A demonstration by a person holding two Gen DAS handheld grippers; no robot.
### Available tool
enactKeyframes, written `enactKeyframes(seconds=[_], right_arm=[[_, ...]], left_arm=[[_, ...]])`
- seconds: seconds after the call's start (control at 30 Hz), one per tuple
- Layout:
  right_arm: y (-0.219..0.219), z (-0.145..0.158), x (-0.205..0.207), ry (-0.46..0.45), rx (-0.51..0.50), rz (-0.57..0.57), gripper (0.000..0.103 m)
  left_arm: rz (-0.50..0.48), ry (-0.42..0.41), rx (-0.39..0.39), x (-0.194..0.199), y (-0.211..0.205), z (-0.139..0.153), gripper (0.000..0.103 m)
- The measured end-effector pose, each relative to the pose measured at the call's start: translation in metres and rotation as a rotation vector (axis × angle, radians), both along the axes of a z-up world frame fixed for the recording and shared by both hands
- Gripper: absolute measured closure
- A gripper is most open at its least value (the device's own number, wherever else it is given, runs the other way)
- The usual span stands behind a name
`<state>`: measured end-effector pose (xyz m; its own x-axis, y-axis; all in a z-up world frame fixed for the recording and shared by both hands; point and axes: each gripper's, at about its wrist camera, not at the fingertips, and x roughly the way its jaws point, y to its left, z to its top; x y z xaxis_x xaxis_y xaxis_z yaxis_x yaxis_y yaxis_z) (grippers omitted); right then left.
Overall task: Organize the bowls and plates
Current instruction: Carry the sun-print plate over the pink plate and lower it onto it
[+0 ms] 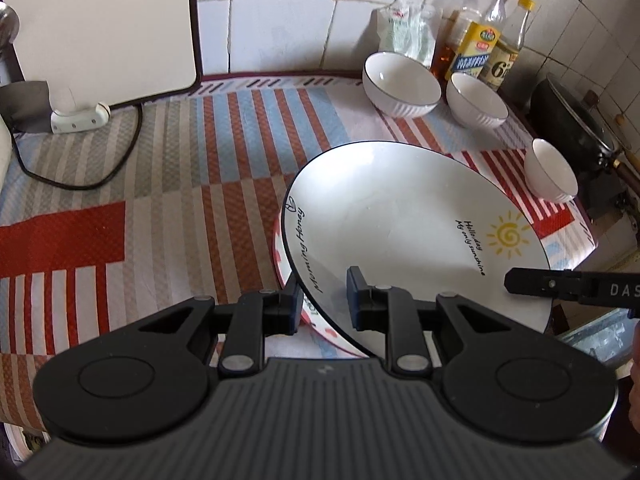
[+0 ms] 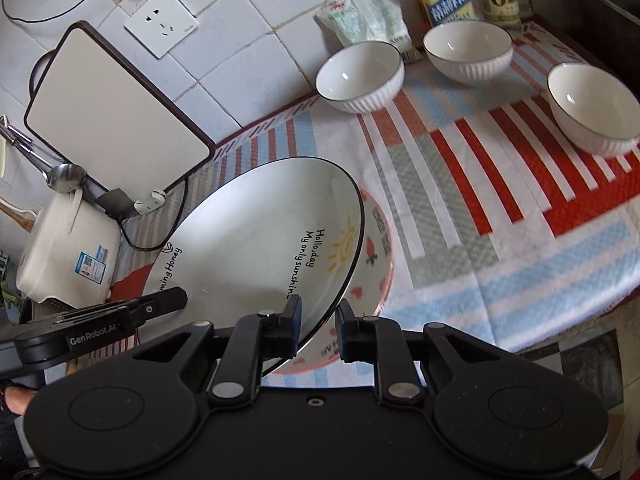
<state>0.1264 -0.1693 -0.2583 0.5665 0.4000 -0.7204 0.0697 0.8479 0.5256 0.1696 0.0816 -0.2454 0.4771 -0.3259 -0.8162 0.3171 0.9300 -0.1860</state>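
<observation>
From my remote station I note the striped cloth (image 1: 168, 184) across the counter. At ten o'clock, a cream cutting board (image 1: 100, 28) leans on the tiled wall (image 1: 280, 16) – a black cord (image 1: 80, 184) curls below it. At one o'clock stand oil bottles (image 1: 480, 44) and a plastic bag (image 1: 404, 32); a dark wok (image 1: 576, 120) sits at three. In my right view – a wall socket (image 2: 162, 22) at eleven and a white cooker (image 2: 68, 256) at nine.

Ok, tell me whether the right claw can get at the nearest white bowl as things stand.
Probably not yet: the right claw is shut on the sun plate, shared with the left claw. The striped cloth toward the nearest white bowl lies bare.
</observation>
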Motion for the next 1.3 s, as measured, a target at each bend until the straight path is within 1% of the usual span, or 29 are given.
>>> enactKeyframes(seconds=[0.1,0.2,0.3,0.37,0.47,0.6,0.77,0.87,0.97,1.17,1.3], right_arm=[[-0.002,-0.01,-0.002,0.011,0.019,-0.01,0.081],[-0.001,-0.02,-0.001,0.033,0.026,-0.015,0.081],[0.005,-0.025,0.002,0.066,0.009,-0.012,0.081],[0.008,-0.026,0.005,0.09,-0.001,-0.011,0.081],[0.012,-0.028,0.01,0.107,-0.025,-0.008,0.081],[0.015,-0.029,0.016,0.126,-0.065,-0.008,0.08],[0.018,-0.026,0.018,0.115,-0.112,-0.004,0.08],[0.022,-0.028,0.017,0.119,-0.143,-0.003,0.078],[0.027,-0.031,0.015,0.121,-0.188,-0.007,0.077],[0.032,-0.033,0.013,0.086,-0.23,-0.031,0.076],[0.038,-0.035,0.012,0.059,-0.267,-0.047,0.073]], left_arm=[[-0.005,0.017,0.003,0.0,-0.001,-0.008,0.083],[-0.013,0.021,0.022,0.001,-0.003,-0.016,0.083],[-0.018,0.031,0.036,0.004,-0.004,-0.022,0.083],[-0.018,0.045,0.03,0.008,-0.003,-0.026,0.083],[-0.018,0.065,0.02,0.014,0.0,-0.032,0.083],[-0.027,0.078,0.025,0.018,-0.003,-0.036,0.083],[-0.009,0.116,-0.006,0.023,0.001,-0.04,0.083],[-0.022,0.115,0.005,0.021,-0.001,-0.04,0.083],[-0.021,0.133,0.017,0.02,-0.005,-0.042,0.083],[-0.004,0.139,0.011,0.019,-0.004,-0.042,0.083],[0.004,0.147,0.021,0.019,-0.006,-0.041,0.083]])
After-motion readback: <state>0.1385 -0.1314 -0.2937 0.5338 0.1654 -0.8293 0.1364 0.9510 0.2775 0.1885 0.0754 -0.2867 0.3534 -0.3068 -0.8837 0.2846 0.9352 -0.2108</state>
